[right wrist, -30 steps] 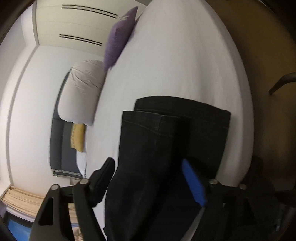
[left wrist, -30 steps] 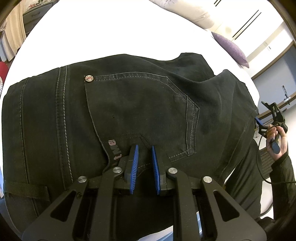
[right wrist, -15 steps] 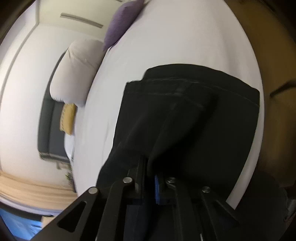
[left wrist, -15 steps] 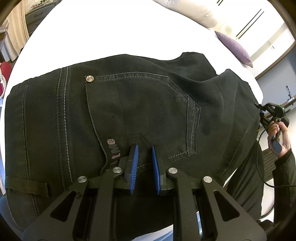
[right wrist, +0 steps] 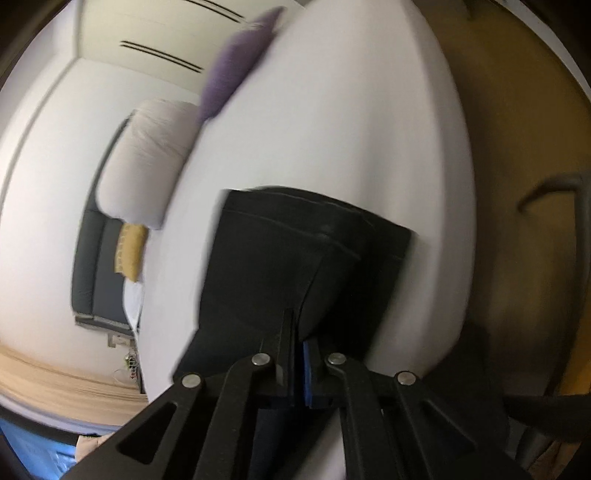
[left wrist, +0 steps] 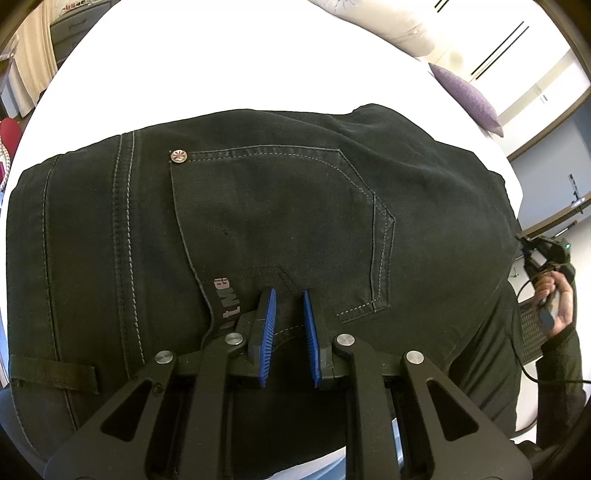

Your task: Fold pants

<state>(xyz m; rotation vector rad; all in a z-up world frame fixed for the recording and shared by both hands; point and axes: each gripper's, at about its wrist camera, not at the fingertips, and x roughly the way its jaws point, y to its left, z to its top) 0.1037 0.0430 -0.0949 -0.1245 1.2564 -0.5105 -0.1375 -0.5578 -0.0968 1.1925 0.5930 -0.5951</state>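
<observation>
Black pants (left wrist: pixel 280 229) lie on the bed (left wrist: pixel 229 62), folded lengthwise at best, cross folds left. Right tongs (right wrist: pixel 297 332) are clenched on the leg end, and left tongs (left wrist: pixel 287 295) pinch the waist fabric.

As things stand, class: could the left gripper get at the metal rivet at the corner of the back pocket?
Probably yes. The rivet lies uncovered on the pants, ahead of the left gripper, but its fingers pinch denim and must release first.

- My work surface: white bed (left wrist: pixel 229 66).
- Black pants (left wrist: pixel 280 221) lie flat on the bed.
- White pillow (left wrist: pixel 384 26) and purple cushion (left wrist: pixel 469 98) beyond the pants, on the bed.
</observation>
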